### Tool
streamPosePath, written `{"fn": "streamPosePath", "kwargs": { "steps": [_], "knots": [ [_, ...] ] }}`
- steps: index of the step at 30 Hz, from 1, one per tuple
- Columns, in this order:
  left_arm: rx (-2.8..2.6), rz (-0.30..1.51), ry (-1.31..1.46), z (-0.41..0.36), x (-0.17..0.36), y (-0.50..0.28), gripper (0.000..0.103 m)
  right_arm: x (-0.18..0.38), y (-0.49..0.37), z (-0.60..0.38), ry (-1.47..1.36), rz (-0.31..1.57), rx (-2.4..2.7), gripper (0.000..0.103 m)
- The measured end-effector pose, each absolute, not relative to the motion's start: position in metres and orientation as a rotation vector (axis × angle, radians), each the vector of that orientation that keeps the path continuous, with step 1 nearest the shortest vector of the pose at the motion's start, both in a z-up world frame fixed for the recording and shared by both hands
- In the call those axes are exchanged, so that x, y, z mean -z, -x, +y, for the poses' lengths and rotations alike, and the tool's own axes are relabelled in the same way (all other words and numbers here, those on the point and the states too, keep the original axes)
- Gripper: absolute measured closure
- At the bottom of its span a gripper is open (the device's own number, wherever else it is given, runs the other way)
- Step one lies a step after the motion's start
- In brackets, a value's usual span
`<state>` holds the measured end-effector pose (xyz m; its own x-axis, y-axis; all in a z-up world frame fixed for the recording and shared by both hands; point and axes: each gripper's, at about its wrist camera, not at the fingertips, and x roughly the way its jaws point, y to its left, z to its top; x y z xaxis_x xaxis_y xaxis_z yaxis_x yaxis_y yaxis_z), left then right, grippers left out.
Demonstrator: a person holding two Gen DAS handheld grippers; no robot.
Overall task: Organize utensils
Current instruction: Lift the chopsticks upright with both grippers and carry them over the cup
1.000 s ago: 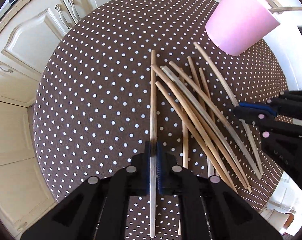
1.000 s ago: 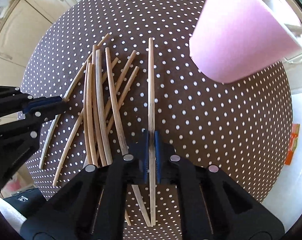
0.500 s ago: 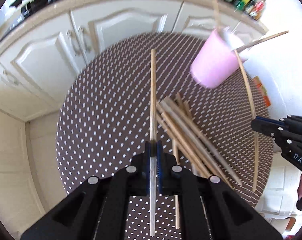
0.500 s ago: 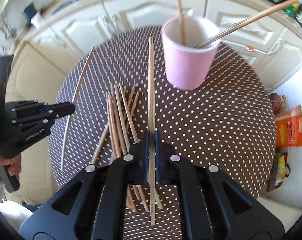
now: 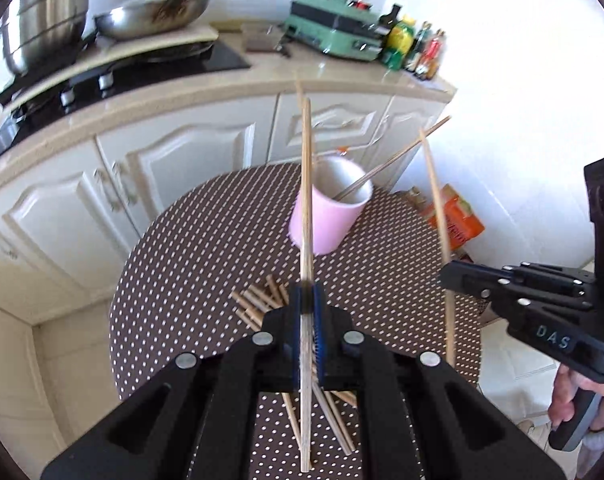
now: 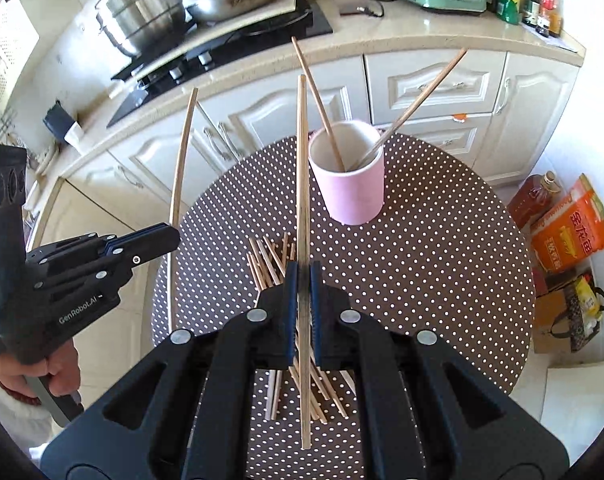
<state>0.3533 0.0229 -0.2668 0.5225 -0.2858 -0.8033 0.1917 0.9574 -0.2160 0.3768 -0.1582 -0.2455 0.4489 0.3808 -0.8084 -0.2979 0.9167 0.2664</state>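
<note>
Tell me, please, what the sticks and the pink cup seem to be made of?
The sticks look like bare wood or bamboo: pale tan, matt, slightly bowed. The pink cup has a smooth matt wall and white inside; plastic or ceramic, I cannot tell which.

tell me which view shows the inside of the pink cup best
The right wrist view: it looks down into the pink round cup, showing its white interior and two wooden chopsticks leaning inside. In the left wrist view the cup is partly hidden by the held chopstick, and little of the interior shows.
</note>
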Motion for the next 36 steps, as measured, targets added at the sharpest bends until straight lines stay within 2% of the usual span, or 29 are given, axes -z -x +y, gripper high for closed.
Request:
{"fn": "streamPosePath", "kwargs": {
  "steps": [15,36],
  "knots": [
    [0.337,0.883,0.108,0.006,0.224,-0.358,0.097,0.214,-0.377,-0.154,-0.120,0.952,-0.435,0.097],
    [0.326,0.849,0.128,-0.017,0.217,-0.405,0.097,0.199,-0.419,-0.168,-0.170,0.887,-0.466,0.097]
  ]
}}
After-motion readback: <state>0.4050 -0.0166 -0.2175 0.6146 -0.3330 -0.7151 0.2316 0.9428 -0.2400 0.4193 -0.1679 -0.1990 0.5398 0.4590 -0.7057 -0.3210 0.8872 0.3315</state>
